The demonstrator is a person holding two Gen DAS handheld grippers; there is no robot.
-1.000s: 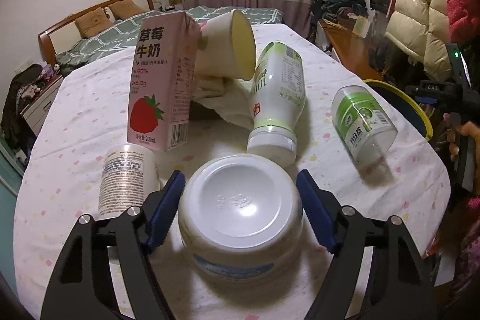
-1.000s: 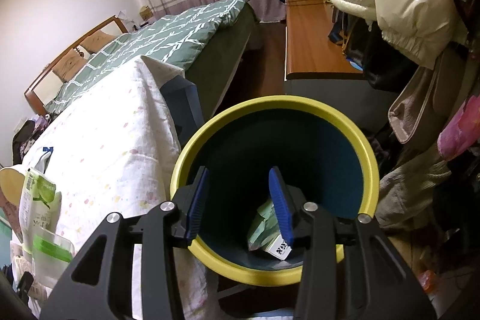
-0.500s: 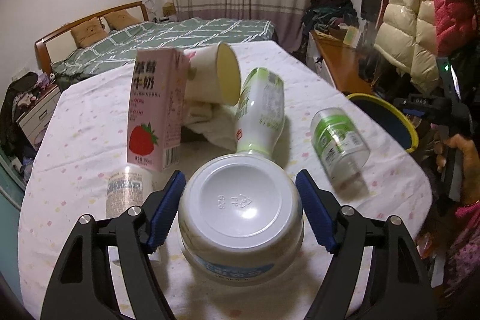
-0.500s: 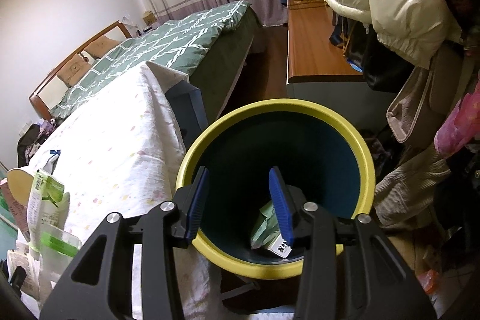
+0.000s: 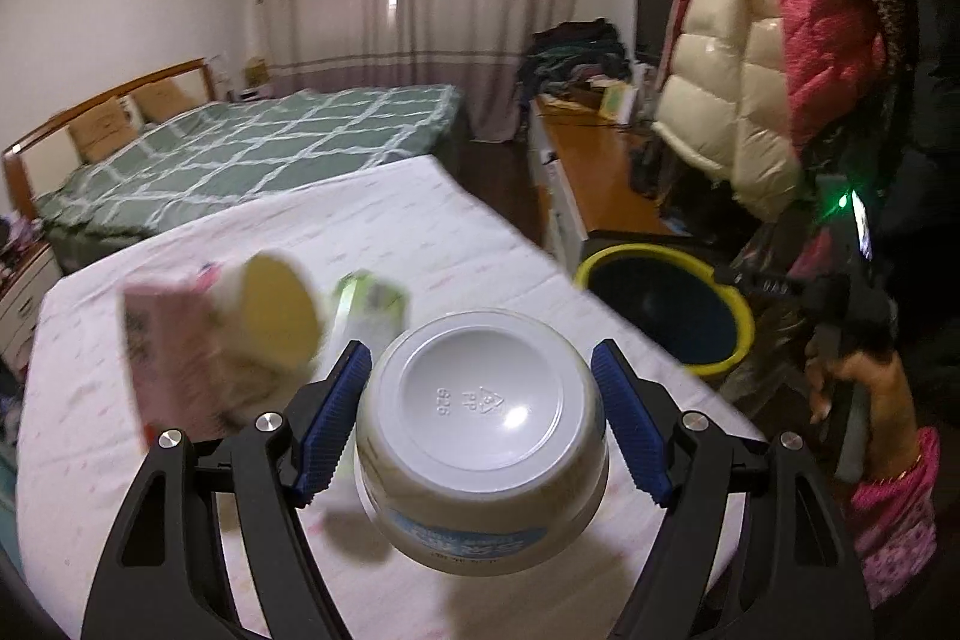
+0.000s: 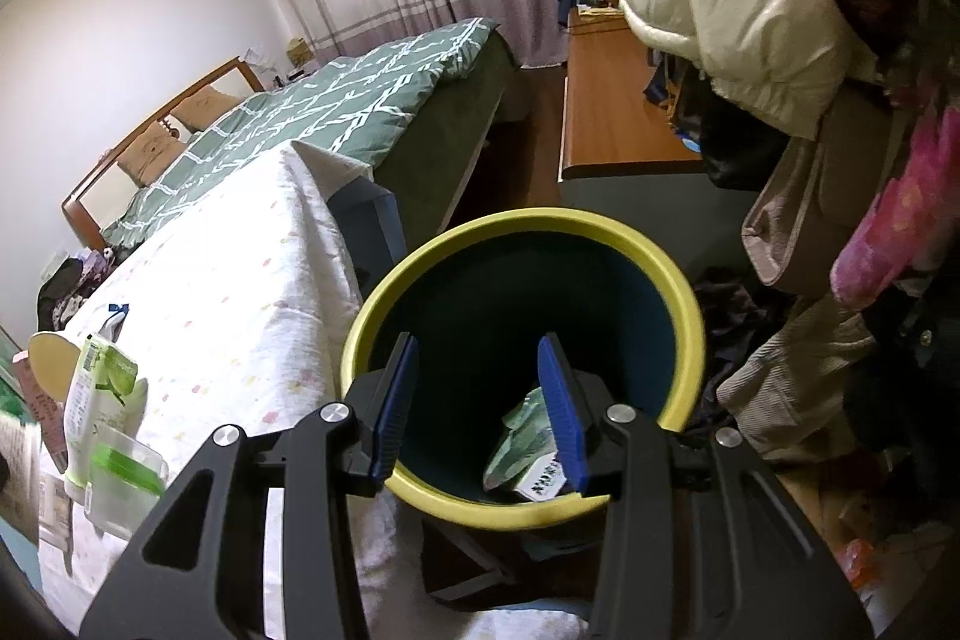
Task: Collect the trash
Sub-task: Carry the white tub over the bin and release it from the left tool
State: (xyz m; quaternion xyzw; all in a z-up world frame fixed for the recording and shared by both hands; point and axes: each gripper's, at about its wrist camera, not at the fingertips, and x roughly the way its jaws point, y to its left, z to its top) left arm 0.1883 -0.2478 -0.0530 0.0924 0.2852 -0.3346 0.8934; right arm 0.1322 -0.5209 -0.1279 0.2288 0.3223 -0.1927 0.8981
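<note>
Left gripper (image 5: pixel 480 421) fingers clamp white tub (image 5: pixel 480 436) — base toward camera; right gripper (image 6: pixel 477 403) fingers half-spread, empty.

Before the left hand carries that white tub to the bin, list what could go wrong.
1. The white tub is round and held bottom-forward by the left gripper; it may slip out.
2. The right gripper hangs open over the bin, partly blocking the drop.
3. The pink carton and other trash stand close by; a low swing could topple them.
</note>
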